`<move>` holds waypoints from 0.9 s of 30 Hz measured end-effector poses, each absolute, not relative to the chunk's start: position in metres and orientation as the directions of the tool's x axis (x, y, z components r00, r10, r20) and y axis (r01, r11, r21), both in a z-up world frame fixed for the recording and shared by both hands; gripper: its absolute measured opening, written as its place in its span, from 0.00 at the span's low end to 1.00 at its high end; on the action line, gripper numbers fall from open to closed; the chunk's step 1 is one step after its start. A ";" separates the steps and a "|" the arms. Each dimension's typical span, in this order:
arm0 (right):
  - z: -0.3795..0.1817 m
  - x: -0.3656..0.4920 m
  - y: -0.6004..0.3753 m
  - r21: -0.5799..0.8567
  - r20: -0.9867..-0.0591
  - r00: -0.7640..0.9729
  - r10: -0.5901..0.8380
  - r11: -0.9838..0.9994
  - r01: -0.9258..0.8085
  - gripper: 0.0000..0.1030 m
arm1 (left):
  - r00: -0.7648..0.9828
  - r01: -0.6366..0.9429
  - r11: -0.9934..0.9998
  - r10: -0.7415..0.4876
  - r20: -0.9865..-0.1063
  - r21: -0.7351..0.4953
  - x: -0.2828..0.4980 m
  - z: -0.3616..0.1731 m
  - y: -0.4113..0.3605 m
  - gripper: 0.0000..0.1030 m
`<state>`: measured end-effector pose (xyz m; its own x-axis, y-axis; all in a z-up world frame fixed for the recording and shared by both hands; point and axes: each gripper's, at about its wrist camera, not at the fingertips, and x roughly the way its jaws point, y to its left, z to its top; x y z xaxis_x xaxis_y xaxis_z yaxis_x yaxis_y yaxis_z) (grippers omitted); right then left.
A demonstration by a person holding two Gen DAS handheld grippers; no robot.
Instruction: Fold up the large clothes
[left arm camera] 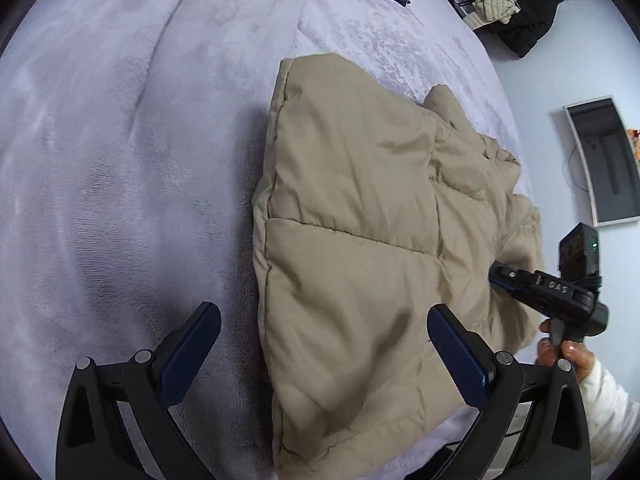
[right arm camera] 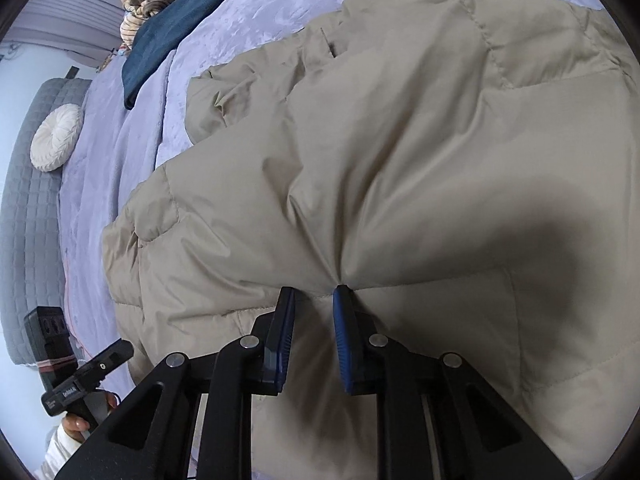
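Folding is midway, we judge: our right gripper (right arm camera: 314, 292) has its fingers pinched on the tan puffer jacket (left arm camera: 360, 240) lying on the bed (left arm camera: 120, 160), while our left gripper (left arm camera: 324, 328) hangs spread, empty. Next, we carry that edge across.

**Tongs pinch a fold of the tan quilted jacket**

The right tongs (right arm camera: 314, 294) sit low in the middle, their two blue-padded tips drawn close with a gathered ridge of the tan jacket (right arm camera: 400, 152) caught between them; creases fan out from that spot. The jacket spreads ahead and to both sides over the lilac bedspread (right arm camera: 240, 20). Far ahead to the left lie folded jeans (right arm camera: 168, 36). Left of the tongs, a round white cushion (right arm camera: 56, 138) leans on the grey headboard (right arm camera: 24, 220). At lower left, a hand holds the other tongs (right arm camera: 86, 376).
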<state>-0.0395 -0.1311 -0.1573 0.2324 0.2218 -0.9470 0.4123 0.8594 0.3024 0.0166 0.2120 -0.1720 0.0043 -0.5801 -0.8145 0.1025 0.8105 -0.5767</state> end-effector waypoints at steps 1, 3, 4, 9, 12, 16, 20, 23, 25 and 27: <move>-0.158 -0.040 -0.132 0.306 -0.946 0.234 0.225 0.858 0.413 0.20 | -0.022 0.084 0.786 -0.613 -0.790 -0.612 0.021 -0.180 0.214 1.00; -0.158 -0.040 -0.133 0.308 -0.946 0.234 0.226 0.856 0.416 0.20 | -0.052 0.074 0.759 -0.644 -0.763 -0.646 0.025 -0.192 0.213 1.00; -0.159 -0.040 -0.133 0.306 -0.946 0.233 0.225 0.856 0.417 0.20 | -0.068 0.079 0.749 -0.654 -0.753 -0.658 0.027 -0.196 0.210 1.00; -0.159 -0.039 -0.131 0.297 -0.949 0.229 0.217 0.860 0.415 0.20 | -0.127 0.140 0.649 -0.737 -0.663 -0.748 0.034 -0.192 0.184 1.00; -0.160 -0.040 -0.131 0.299 -0.948 0.231 0.218 0.859 0.415 0.20 | -0.156 0.204 0.612 -0.750 -0.643 -0.764 0.036 -0.184 0.164 1.00; -0.161 -0.039 -0.131 0.299 -0.948 0.232 0.217 0.858 0.418 0.20 | -0.219 0.225 0.674 -0.668 -0.711 -0.703 0.038 -0.208 0.148 1.00; -0.161 -0.039 -0.130 0.297 -0.949 0.231 0.215 0.859 0.417 0.22 | -0.234 0.241 0.666 -0.666 -0.708 -0.706 0.033 -0.208 0.140 0.81; -0.161 -0.038 -0.129 0.297 -0.948 0.232 0.215 0.858 0.418 0.23 | -0.237 0.253 0.641 -0.685 -0.688 -0.725 0.028 -0.193 0.135 0.38; -0.162 -0.039 -0.129 0.301 -0.948 0.232 0.219 0.855 0.422 0.23 | -0.222 0.255 0.630 -0.700 -0.679 -0.733 0.025 -0.180 0.130 0.30; -0.161 -0.038 -0.130 0.304 -0.947 0.230 0.223 0.854 0.423 0.23 | -0.209 0.250 0.620 -0.715 -0.667 -0.744 0.022 -0.167 0.130 0.30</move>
<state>-0.0382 -0.1301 -0.1613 0.2296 0.2234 -0.9473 0.4229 0.8537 0.3038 0.0219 0.1303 -0.1666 -0.2095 -0.7152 -0.6668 0.2495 0.6203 -0.7437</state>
